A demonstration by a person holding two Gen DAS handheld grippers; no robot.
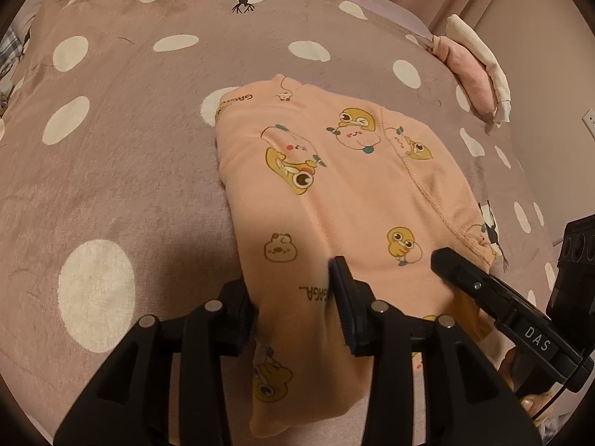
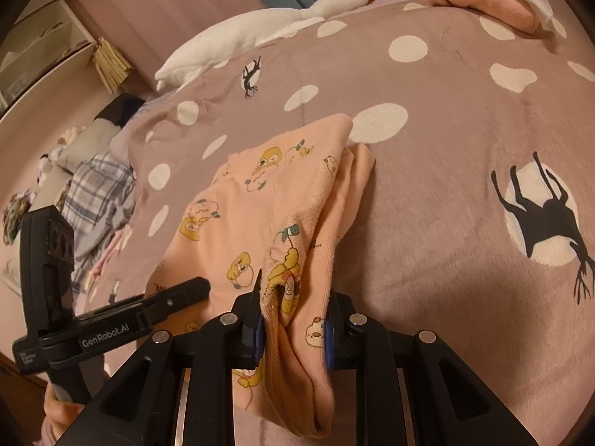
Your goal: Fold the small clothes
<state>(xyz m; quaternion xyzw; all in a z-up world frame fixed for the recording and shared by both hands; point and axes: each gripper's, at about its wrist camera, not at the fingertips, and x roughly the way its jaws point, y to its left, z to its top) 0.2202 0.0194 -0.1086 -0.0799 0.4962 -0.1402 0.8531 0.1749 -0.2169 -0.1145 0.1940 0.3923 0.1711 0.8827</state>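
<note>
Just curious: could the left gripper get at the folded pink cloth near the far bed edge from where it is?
Probably not without moving: the left gripper straddles the peach cartoon-print garment, and the folded pink cloth lies far beyond it.

Dim, warm indoor light; soft shadows fall near the cameras on the bed (image 1: 111, 148). Strong fisheye bending, dark vignetted corners.

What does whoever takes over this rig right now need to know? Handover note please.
Left tongs: open, straddling the near left edge of the peach garment; the pads don't look clamped.
Right tongs: shut on the garment's bunched near right edge.
Garment: lying on the spotted bedspread, already folded at least once, layers showing along the right side.
Other folded clothes: stacked at the far corner.
Left to do: finish this fold, release, flatten it, probably move it to the stack.
</note>
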